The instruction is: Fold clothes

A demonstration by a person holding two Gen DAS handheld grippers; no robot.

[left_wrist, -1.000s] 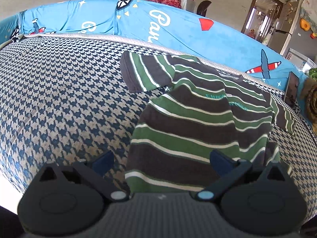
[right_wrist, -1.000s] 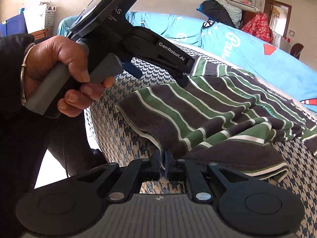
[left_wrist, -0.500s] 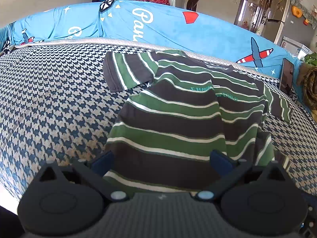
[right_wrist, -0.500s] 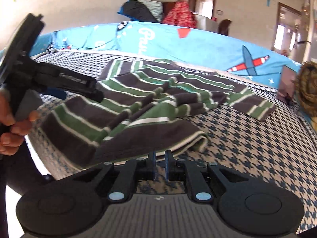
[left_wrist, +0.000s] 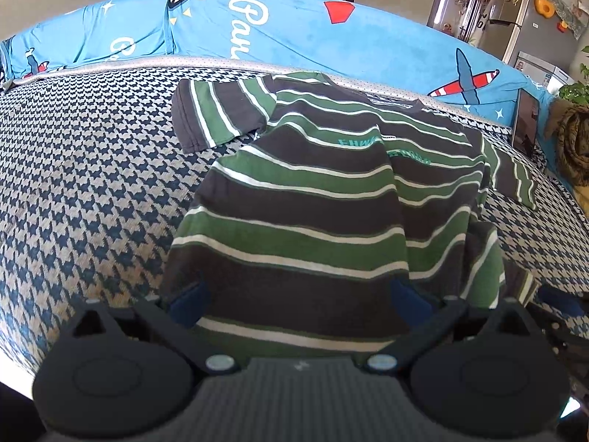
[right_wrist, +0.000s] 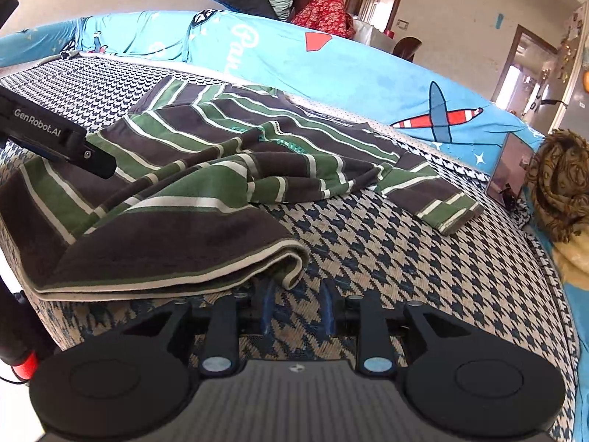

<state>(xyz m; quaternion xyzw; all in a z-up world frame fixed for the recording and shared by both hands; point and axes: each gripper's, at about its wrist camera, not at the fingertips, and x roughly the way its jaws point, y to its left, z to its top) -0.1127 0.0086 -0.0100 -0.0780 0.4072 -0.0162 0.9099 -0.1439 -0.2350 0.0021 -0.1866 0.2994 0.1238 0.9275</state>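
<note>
A dark grey and green striped T-shirt (left_wrist: 313,199) lies on the houndstooth bed, its bottom part rumpled; it also shows in the right wrist view (right_wrist: 206,169). My left gripper (left_wrist: 298,298) is open wide, its blue-padded fingers astride the shirt's hem at the bed's near edge. My right gripper (right_wrist: 296,305) is open by a narrow gap and empty, just right of the folded hem corner (right_wrist: 291,261). The left gripper's arm (right_wrist: 55,136) hangs over the shirt's left side.
The houndstooth bed cover (left_wrist: 92,184) spreads left and right (right_wrist: 405,258) of the shirt. A blue plane-print bolster (left_wrist: 294,33) lines the far side. A brown cloth bundle (right_wrist: 559,184) and a tablet (right_wrist: 510,169) sit at the right edge.
My right gripper has let go of the hem and opened slightly, swinging right. My left gripper has shifted right, its open fingers now either side of the hem.
</note>
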